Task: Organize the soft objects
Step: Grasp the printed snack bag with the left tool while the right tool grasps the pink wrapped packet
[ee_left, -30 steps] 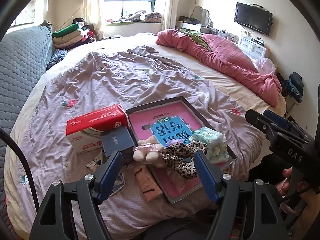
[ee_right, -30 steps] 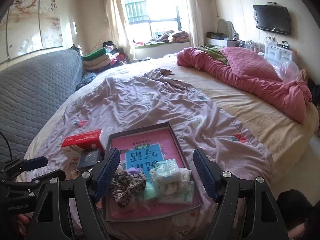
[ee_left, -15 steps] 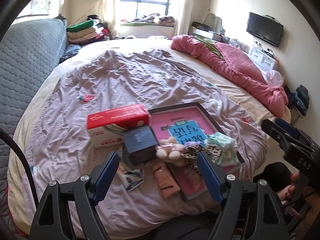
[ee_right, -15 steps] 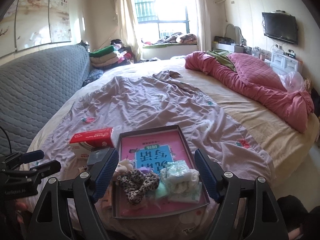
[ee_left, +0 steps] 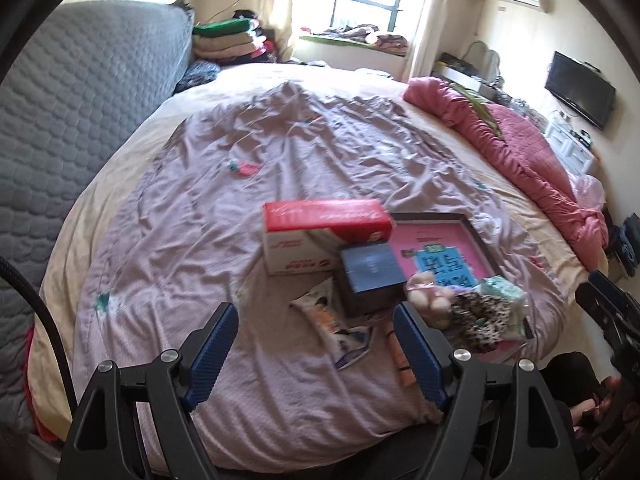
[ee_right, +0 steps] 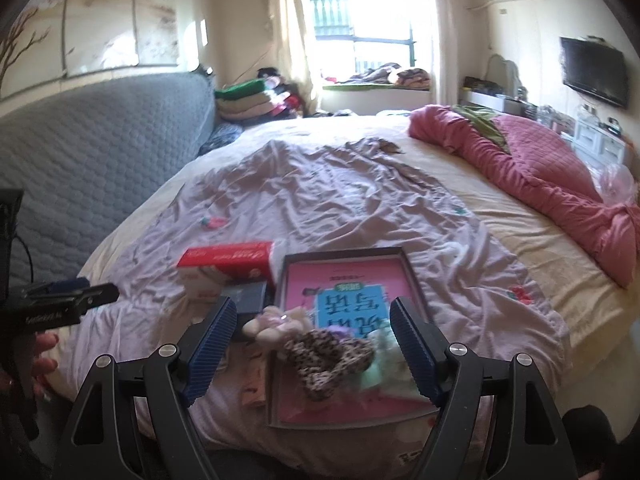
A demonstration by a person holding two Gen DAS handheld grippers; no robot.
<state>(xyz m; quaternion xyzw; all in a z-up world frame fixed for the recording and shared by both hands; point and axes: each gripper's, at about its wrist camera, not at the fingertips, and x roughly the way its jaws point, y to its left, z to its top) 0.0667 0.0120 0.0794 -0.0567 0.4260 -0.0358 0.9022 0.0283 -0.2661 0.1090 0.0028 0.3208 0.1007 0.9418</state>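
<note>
A dark-framed tray with a pink bottom (ee_right: 344, 276) lies on the lilac bedspread near the bed's front edge. In it lie a leopard-print scrunchie (ee_right: 324, 356), a pale green soft bundle (ee_right: 384, 364) and, at its left rim, a cream plush toy (ee_right: 276, 324). My right gripper (ee_right: 312, 356) is open and empty, just above the scrunchie. My left gripper (ee_left: 316, 352) is open and empty, over the bedspread left of the tray (ee_left: 440, 236); the plush (ee_left: 428, 300) and scrunchie (ee_left: 480, 316) lie to its right.
A red-and-white tissue box (ee_left: 324, 236) and a dark blue box (ee_left: 372, 276) stand left of the tray. A printed sachet (ee_left: 336, 328) and a pink packet (ee_left: 400, 360) lie on the bedspread. A pink quilt (ee_right: 560, 176) lies at right, a grey headboard (ee_right: 80, 152) at left.
My left gripper has swung left and drawn back, so the tray and soft things now sit at its right. My right gripper has shifted slightly left, toward the scrunchie. Nothing was grasped.
</note>
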